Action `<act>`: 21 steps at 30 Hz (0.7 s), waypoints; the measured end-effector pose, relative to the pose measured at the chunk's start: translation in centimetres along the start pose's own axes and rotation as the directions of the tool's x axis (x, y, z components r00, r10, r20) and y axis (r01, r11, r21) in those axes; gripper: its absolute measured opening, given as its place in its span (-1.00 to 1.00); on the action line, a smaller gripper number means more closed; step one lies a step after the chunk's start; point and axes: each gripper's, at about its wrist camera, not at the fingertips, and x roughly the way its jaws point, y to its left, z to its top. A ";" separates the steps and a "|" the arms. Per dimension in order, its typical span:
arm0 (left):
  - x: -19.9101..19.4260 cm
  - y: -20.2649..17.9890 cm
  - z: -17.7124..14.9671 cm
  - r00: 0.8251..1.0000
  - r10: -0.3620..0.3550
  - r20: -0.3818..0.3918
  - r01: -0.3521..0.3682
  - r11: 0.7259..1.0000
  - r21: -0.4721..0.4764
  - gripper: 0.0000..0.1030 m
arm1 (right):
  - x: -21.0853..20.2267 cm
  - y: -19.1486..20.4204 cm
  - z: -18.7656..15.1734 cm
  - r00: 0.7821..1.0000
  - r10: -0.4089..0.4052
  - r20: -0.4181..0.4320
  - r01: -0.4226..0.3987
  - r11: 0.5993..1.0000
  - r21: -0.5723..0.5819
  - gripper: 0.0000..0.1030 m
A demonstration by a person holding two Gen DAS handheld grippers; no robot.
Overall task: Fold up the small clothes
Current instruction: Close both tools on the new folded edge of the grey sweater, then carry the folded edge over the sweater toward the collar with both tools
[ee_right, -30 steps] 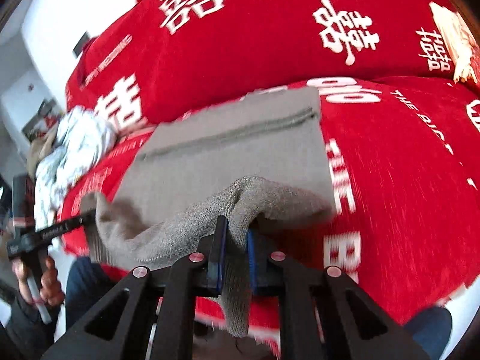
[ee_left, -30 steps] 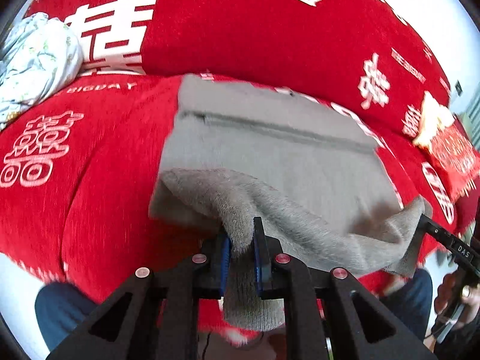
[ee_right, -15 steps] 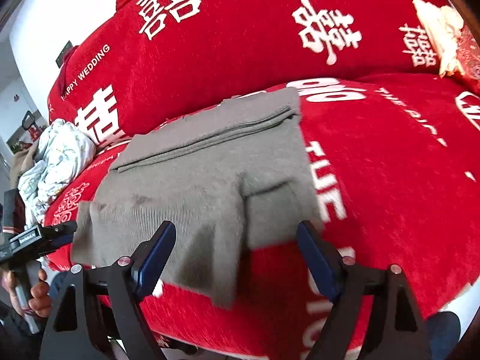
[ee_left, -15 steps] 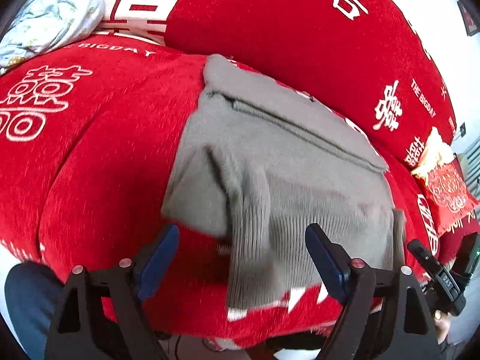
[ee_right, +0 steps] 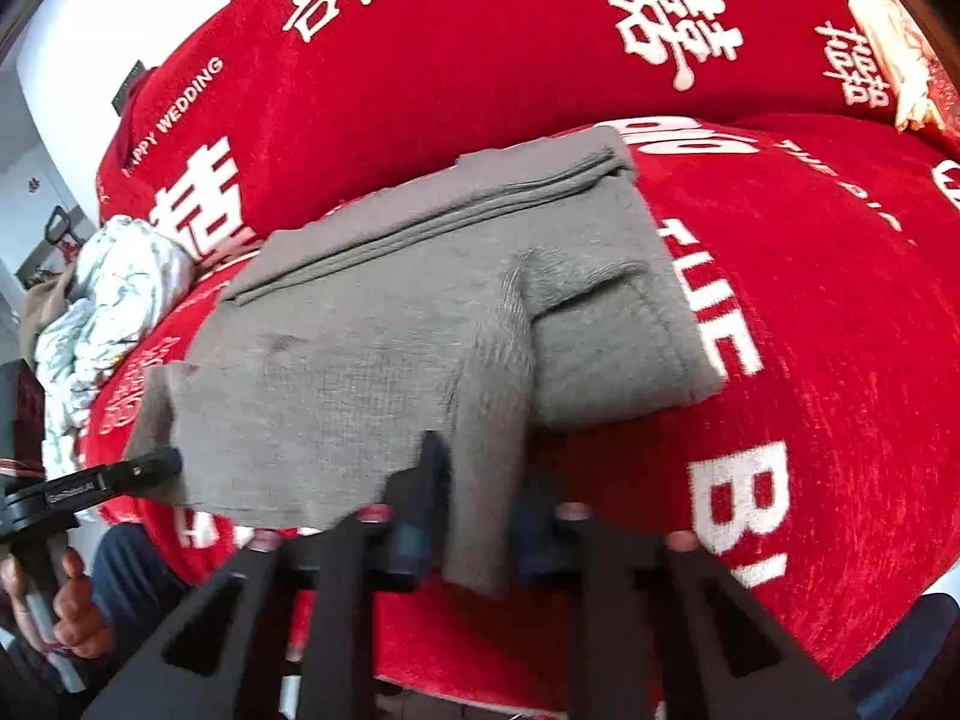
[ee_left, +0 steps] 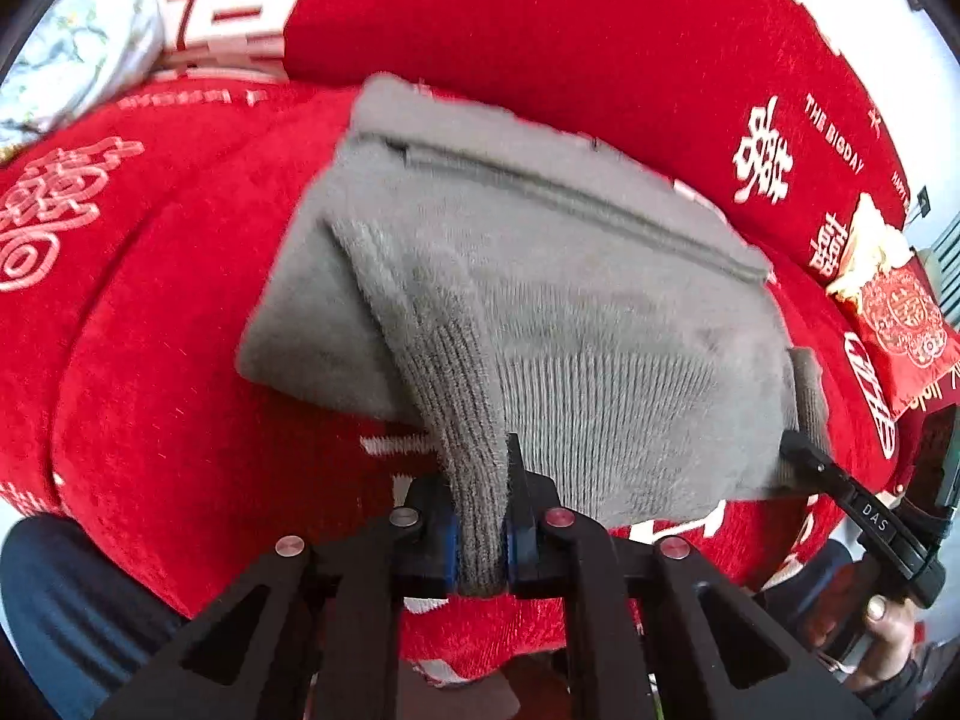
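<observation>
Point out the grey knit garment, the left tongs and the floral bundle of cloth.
grey knit garment (ee_left: pixel 540 276): left wrist view, its flat folded middle.
left tongs (ee_left: pixel 483 516): left wrist view, between the fingertips, clamped on a knit strip.
floral bundle of cloth (ee_right: pixel 114 300): right wrist view, its crumpled middle.

Left gripper (ee_left: pixel 483 516): pitched downward, jaws just closed, pads clamped on a ribbed grey fold. Right gripper (ee_right: pixel 474 516): pitched downward, jaws just closing, grey fold pinched between pads. One hand (ee_right: pixel 72 606) grips the left handle, the other hand (ee_left: pixel 888 630) the right.
</observation>
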 end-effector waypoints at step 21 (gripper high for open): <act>-5.1 -0.5 6.8 0.975 -0.047 0.217 0.060 0.997 -0.051 -0.81 | -5.4 2.0 6.9 0.973 0.126 0.195 -0.132 0.991 0.022 -0.80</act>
